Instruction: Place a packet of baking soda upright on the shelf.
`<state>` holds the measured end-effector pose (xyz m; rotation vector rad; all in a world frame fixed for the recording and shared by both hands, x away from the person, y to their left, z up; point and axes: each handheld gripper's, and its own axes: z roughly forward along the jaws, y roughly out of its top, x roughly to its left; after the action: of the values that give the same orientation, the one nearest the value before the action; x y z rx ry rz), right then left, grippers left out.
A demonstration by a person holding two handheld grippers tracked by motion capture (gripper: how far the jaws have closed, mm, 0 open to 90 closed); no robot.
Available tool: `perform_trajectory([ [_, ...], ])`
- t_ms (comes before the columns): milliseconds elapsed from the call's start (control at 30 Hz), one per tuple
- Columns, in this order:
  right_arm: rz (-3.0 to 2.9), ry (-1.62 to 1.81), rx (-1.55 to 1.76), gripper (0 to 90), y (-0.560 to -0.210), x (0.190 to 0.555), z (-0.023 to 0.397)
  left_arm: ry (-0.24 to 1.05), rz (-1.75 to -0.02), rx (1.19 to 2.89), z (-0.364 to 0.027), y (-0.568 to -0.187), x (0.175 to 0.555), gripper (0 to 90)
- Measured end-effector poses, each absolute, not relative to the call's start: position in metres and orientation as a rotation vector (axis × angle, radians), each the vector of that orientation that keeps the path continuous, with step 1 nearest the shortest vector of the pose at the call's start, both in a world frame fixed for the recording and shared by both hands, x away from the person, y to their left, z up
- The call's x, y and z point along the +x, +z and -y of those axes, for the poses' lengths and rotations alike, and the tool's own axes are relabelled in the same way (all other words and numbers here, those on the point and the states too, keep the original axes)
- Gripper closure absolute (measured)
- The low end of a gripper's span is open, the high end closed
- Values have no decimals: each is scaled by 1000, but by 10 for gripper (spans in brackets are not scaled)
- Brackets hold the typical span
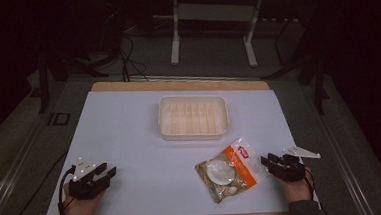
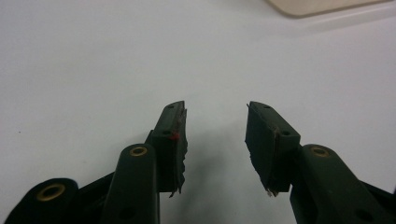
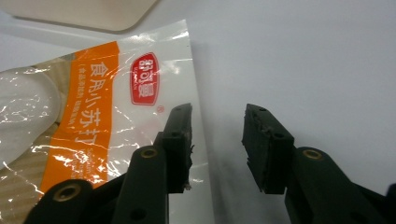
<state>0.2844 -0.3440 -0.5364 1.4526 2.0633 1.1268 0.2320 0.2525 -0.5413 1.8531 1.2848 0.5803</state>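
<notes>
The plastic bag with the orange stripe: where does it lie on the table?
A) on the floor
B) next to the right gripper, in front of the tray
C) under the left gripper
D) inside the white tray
B: in the high view the bag lies flat on the table just beside the open right gripper, nearer the person than the tray, and far from the left gripper.

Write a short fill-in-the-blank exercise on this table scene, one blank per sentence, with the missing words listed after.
1. The plastic bag with the orange band lies nearest the ____ gripper.
2. The jaws of the left gripper stand ____, with nothing between them.
3. The cream tray on the white table holds ____.
4. One jaw of the right gripper is over the bag's clear ____.

Missing words: right; open; nothing; edge
</notes>
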Motion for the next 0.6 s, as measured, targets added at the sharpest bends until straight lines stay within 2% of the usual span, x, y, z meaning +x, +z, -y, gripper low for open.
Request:
perform_trajectory([
  [467,-2101,1155,1422,524,-533,282,340,599,-1243,1872,-247,-543,238,560],
  [600,-2129,1176,1390,461,-531,286,338,604,-1245,1862,-248,-543,238,554],
])
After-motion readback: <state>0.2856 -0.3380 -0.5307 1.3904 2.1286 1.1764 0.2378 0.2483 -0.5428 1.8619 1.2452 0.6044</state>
